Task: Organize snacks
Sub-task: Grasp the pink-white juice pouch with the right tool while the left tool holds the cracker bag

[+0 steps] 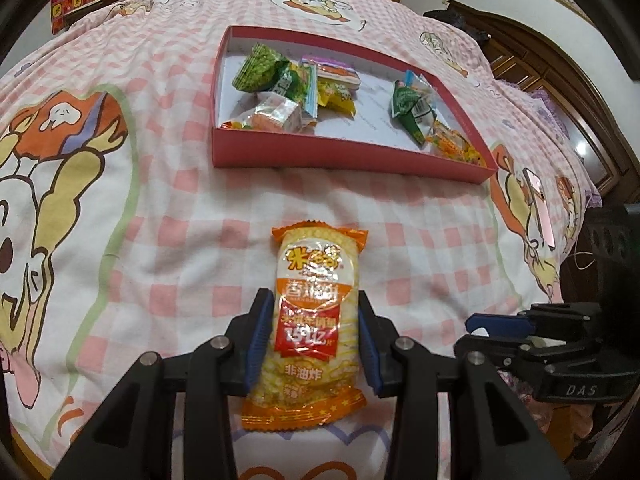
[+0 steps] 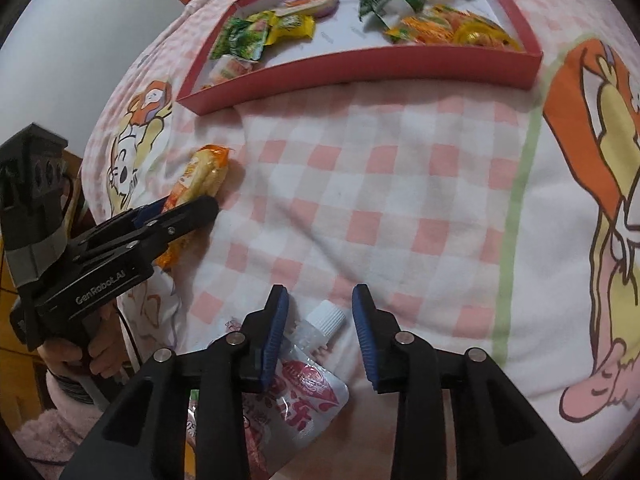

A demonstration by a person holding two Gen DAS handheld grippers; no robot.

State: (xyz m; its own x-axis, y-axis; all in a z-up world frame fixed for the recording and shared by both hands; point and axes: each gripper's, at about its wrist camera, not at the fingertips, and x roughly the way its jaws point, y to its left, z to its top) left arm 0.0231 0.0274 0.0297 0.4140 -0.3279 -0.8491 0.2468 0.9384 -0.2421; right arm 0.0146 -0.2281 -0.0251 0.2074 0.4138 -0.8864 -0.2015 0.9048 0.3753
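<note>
An orange and yellow rice-cracker packet (image 1: 310,324) lies on the bed between the fingers of my left gripper (image 1: 314,304); the blue pads touch both its sides. The packet (image 2: 202,178) and the left gripper (image 2: 188,210) also show in the right wrist view. My right gripper (image 2: 320,300) is open over a white-capped jelly pouch (image 2: 310,368), its left pad beside the pouch; the right gripper (image 1: 500,326) also shows in the left wrist view. A red shallow box (image 1: 340,152) farther back holds several snack packets; it also shows in the right wrist view (image 2: 360,70).
A pink checked cartoon bedsheet (image 1: 180,220) covers the bed. A phone (image 1: 540,208) lies on the sheet right of the box. Dark wooden furniture (image 1: 560,60) stands at the far right. More wrappers lie under the pouch near the bed's edge (image 2: 192,428).
</note>
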